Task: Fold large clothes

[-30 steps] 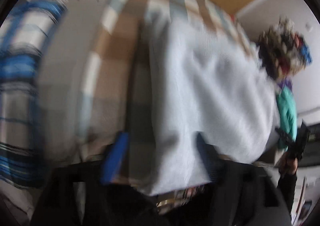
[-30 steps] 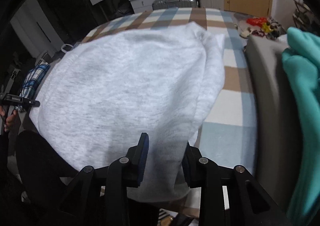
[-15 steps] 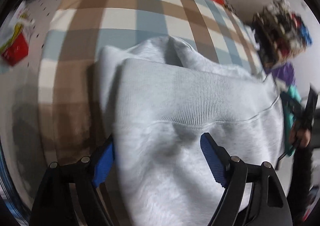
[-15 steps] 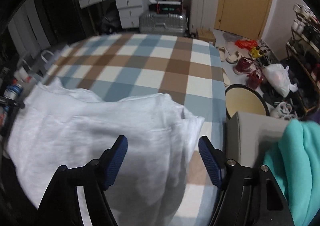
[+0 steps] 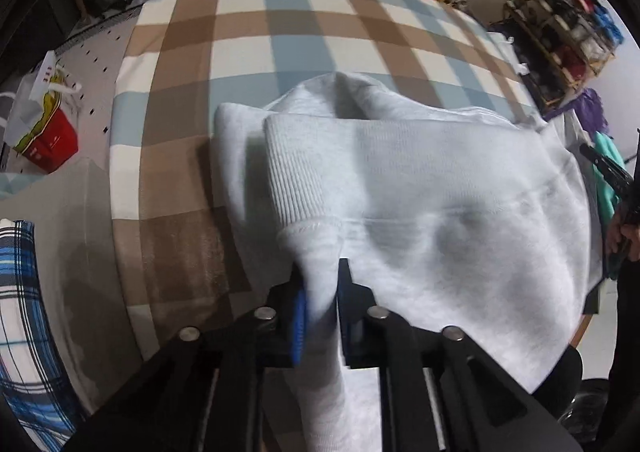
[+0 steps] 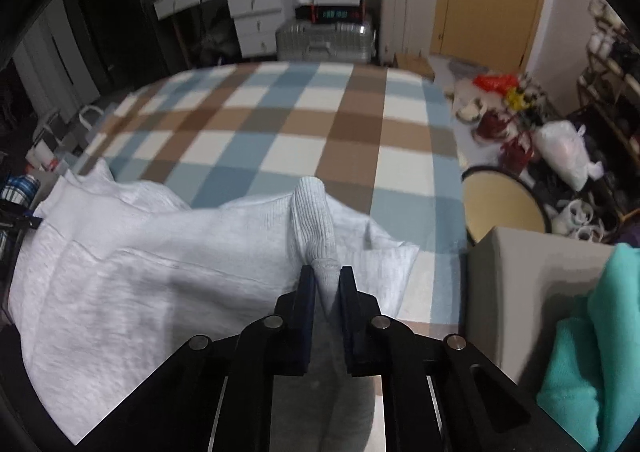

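A light grey sweatshirt (image 5: 440, 212) lies on the near part of a bed with a brown, blue and white checked cover (image 5: 280, 36). In the left wrist view my left gripper (image 5: 320, 284) is closing, its jaws pinching a fold of the sweatshirt just below the ribbed hem. In the right wrist view the same sweatshirt (image 6: 140, 264) spreads to the left, and my right gripper (image 6: 327, 284) is closing with its jaws pressed on a ribbed bunch of the cloth that stands up between them. My right gripper (image 5: 612, 176), held by a hand, shows at the right edge of the left wrist view.
A teal garment (image 6: 600, 352) lies on a grey box (image 6: 512, 292) at the right. A blue plaid cloth (image 5: 24, 312) is at the left, a red bag (image 5: 52, 140) beyond it. A round stool (image 6: 504, 204), shoe rack (image 5: 560, 24), suitcase (image 6: 324, 40) and drawers (image 6: 256, 12) surround the bed.
Both grippers stood wide open over the sweatshirt half a second ago; now each has closed onto a fold of it. The left view has steadied after its earlier blur.
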{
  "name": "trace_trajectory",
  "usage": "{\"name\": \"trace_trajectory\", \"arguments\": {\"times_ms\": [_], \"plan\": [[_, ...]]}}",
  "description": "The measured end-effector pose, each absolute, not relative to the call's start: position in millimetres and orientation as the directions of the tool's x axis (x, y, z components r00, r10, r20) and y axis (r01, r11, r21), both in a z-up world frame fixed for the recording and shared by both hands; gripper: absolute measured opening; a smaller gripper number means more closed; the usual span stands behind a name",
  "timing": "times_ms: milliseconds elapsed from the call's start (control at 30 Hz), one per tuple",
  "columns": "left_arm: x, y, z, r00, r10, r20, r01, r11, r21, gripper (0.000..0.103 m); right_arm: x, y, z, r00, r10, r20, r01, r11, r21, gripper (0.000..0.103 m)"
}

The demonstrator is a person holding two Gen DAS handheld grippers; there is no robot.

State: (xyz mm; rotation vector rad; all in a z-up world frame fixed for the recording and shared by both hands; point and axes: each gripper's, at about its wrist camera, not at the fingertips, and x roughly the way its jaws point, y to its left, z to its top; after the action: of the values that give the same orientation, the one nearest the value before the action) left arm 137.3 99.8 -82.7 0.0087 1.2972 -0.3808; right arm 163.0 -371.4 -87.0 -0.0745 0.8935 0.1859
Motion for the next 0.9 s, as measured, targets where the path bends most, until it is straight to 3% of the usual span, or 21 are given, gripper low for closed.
{"name": "trace_trajectory", "arguments": {"times_ms": [133,167,267,300,367,433,467,500,733,800,900], "plan": [[138.7,89.8,-83.4,0.238,-0.258,-0.936,0.330,0.928,-0.171,0.007,137.9,-368.3,-62.3,0.698,0.151,-0.700,-0.195,0.981,0.018,0.010],[141.0,88.3,-85.1,0.244,-0.257,-0.935,0.334,0.928,-0.168,0.012,137.4,-368.7,-61.0,0.696,0.163,-0.699,-0.199,0.980,0.029,0.010],[155.8,74.4,-100.5,0.177,-0.281,-0.943,0.338,0.918,-0.210,0.038,140.1,-368.8,-66.2,0.681,0.153,-0.716,-0.197,0.980,0.023,0.010],[161.0,64.1,-104.6,0.167,-0.295,-0.941,0.327,0.917,-0.230,0.042,143.1,-369.9,-71.1,0.669,0.155,-0.727,-0.191,0.981,0.034,0.010],[166.1,66.7,-110.8,0.175,-0.317,-0.932,0.297,0.920,-0.257,0.042,148.7,-370.9,-80.5,0.648,0.153,-0.746,-0.178,0.983,0.047,0.011],[164.9,71.6,-108.6,0.184,-0.338,-0.923,0.271,0.920,-0.283,0.040,158.3,-370.8,-94.9,0.593,0.160,-0.789,-0.168,0.983,0.073,0.011],[164.9,75.9,-105.7,0.193,-0.357,-0.914,0.255,0.918,-0.304,0.016,161.5,-367.7,-101.3,0.582,0.131,-0.803,-0.158,0.986,0.046,0.011],[161.9,79.2,-102.2,0.200,-0.354,-0.914,0.253,0.920,-0.301,0.003,161.9,-365.8,-103.4,0.584,0.110,-0.804,-0.153,0.988,0.024,0.010],[136.4,96.1,-31.6,0.376,-0.362,-0.853,0.302,0.918,-0.257,0.002,131.4,-379.0,-53.8,0.745,0.103,-0.659,-0.106,0.994,0.035,0.008],[139.9,106.7,-4.4,0.435,-0.410,-0.802,0.276,0.908,-0.315,0.002,122.2,-386.9,-34.7,0.788,0.102,-0.607,-0.092,0.995,0.047,0.008],[151.3,97.5,9.9,0.487,-0.380,-0.787,0.283,0.921,-0.269,0.002,126.6,-395.5,-22.9,0.818,0.046,-0.573,-0.031,0.999,0.036,0.008]]}}
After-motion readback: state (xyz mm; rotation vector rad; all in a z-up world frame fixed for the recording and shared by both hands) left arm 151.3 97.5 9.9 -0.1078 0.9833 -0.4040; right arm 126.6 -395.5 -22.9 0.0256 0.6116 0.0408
